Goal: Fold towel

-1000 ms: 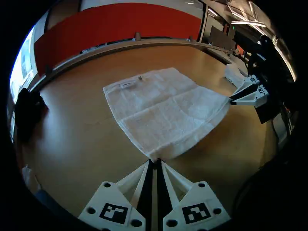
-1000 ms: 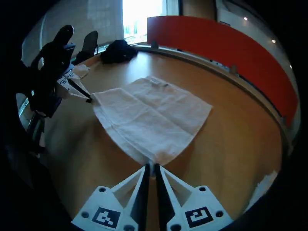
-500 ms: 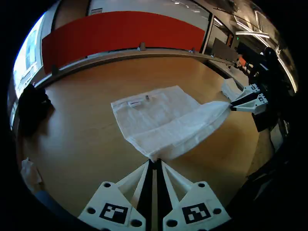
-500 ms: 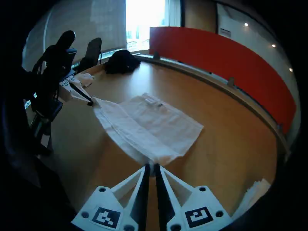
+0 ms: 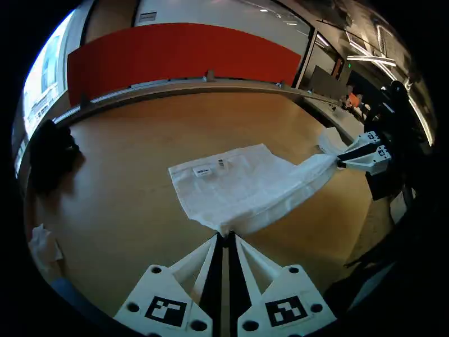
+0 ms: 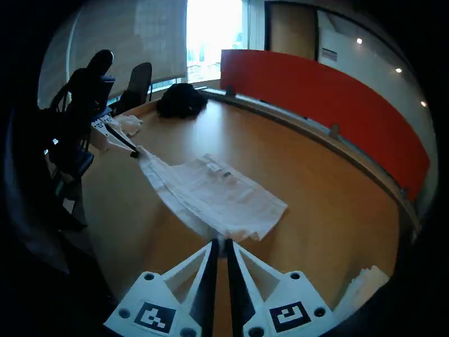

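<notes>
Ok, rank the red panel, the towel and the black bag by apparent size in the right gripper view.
1. red panel: largest
2. towel: next, not far behind
3. black bag: smallest, though far from the camera

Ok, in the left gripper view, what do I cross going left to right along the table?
Black bundle → towel → right gripper, pinching the towel's corner on that side.

Two grippers — left gripper bottom centre, right gripper at right; one towel; one table; one bag, left.
</notes>
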